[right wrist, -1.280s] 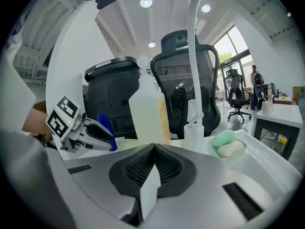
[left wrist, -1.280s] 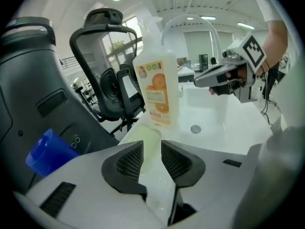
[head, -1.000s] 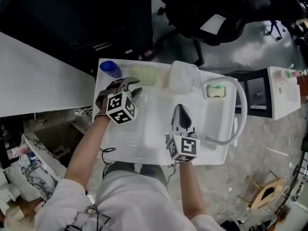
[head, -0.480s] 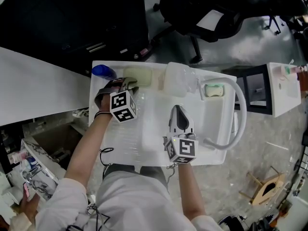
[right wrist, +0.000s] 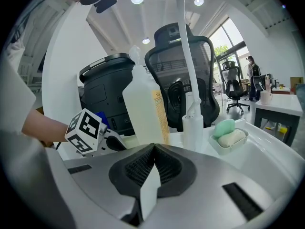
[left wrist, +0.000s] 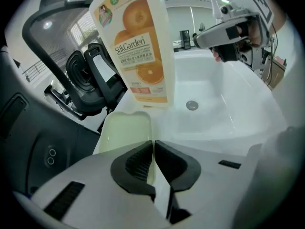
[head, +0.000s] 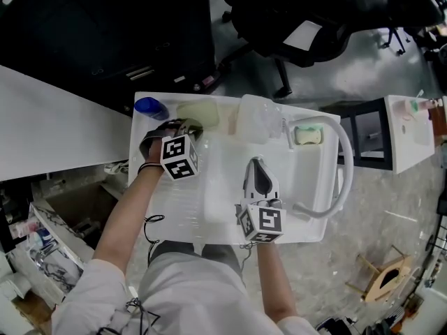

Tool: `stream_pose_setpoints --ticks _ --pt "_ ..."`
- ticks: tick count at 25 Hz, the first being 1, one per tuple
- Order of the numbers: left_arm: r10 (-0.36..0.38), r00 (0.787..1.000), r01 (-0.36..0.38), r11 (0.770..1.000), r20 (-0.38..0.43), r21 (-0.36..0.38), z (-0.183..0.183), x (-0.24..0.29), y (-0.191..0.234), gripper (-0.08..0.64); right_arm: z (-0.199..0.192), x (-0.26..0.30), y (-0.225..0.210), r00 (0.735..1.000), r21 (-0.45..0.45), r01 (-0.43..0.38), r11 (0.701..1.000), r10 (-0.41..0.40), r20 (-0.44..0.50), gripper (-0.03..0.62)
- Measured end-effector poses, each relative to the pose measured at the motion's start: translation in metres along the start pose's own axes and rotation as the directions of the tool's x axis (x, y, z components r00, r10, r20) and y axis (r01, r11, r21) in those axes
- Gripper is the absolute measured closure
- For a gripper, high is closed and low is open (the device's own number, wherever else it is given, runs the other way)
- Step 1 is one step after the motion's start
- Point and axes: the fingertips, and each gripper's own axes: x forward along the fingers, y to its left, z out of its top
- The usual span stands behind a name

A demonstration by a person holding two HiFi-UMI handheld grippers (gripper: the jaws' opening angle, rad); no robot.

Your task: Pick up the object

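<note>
A translucent detergent bottle (left wrist: 138, 42) with an orange-fruit label stands at the back of the white sink unit (head: 307, 225); it also shows as the bottle (head: 255, 116) and the bottle (right wrist: 143, 109). A pale yellow soap tray (left wrist: 126, 128) lies left of it, right in front of my left gripper (left wrist: 153, 143), whose jaws are shut and hold nothing. My right gripper (right wrist: 154, 149) is shut and empty over the basin, pointing at the bottle. From above, the left gripper (head: 190, 125) is at the tray (head: 198, 113) and the right gripper (head: 257, 162) is mid-basin.
A curved white faucet (head: 343, 166) arches over the right side. A soap dish (right wrist: 231, 137) with green and white soap sits back right. A blue object (head: 150, 107) is at the back left corner. The drain (left wrist: 192, 105) lies in the basin. A black office chair (head: 300, 19) stands behind.
The left gripper's jaws looked spread a second ago and are now together by the tray. The right gripper has drawn slightly back toward the sink's front edge.
</note>
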Motion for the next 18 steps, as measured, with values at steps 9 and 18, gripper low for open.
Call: stream_pose_setpoints --ticks 9,18 --pt "0.024 0.996 -0.015 0.995 0.091 -0.103 0.018 -0.029 -0.009 0.526 0.001 -0.022 0.011 0.999 -0.037 -0.032 0.999 0.033 0.007 0.584" --pt "0.148 0.950 -0.074 0.962 0.276 -0.262 0.048 -0.109 -0.024 0.525 0.035 -0.062 0.040 0.982 -0.059 -0.125 0.990 0.132 0.137 0.584"
